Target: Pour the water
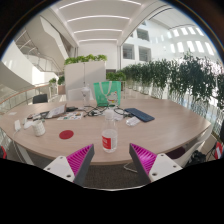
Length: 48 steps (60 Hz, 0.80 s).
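Observation:
A clear water bottle (pixel 109 138) with a white label stands upright near the front edge of the round wooden table (pixel 165 125), just ahead of my fingers and between their lines. My gripper (pixel 112 158) is open, its pink pads (pixel 81 160) spread wide on either side, with nothing held between them. A white cup (pixel 39 128) stands to the left on the table, beyond the left finger. A red round coaster or lid (pixel 66 134) lies between the cup and the bottle.
A dark notebook (pixel 139 115) lies to the right of the bottle. A green-and-white bag (pixel 106 94) and other small items sit at the table's far side. Chairs (pixel 40 99) ring the table; potted plants (pixel 185 75) stand behind on the right.

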### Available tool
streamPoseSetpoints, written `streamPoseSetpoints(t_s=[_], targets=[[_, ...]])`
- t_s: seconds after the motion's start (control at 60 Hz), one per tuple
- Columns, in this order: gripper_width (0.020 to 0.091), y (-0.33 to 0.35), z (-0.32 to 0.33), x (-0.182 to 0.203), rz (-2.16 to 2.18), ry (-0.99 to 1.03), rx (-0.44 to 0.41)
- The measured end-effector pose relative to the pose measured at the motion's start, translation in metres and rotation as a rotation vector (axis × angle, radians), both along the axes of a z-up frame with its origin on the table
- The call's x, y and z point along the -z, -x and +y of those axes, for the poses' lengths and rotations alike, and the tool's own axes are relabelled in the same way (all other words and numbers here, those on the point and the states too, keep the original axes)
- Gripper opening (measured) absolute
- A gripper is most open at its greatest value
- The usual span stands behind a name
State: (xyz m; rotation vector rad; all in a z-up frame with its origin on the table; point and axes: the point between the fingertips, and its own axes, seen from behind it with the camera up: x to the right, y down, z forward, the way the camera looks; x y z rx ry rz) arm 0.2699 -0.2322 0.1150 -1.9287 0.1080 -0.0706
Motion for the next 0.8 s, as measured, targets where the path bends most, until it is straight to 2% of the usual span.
streamPoseSetpoints(t_s=[0.2, 0.367, 0.417, 0.45, 0.467, 0.483, 0.633, 0.733, 0.8], targets=[[0.0795, -0.007, 0.113, 0.061, 0.053, -0.075, 0.017], [0.0788, -0.023, 0.169, 0.08, 0.06, -0.12, 0.036], [0.0722, -0.021, 0.169, 0.084, 0.058, -0.112, 0.046], [0.0627, -0.018, 0.171, 0.093, 0.068, -0.087, 0.044], [0.0555, -0.016, 0.171, 0.099, 0.079, -0.074, 0.038], [0.0531, -0.015, 0.17, 0.104, 0.084, -0.062, 0.039], [0.0444, -0.018, 0.171, 0.102, 0.048, -0.127, 0.062], [0.0357, -0.018, 0.178, 0.105, 0.069, -0.091, 0.077], [0.0328, -0.017, 0.179, 0.104, 0.09, -0.063, 0.084]])
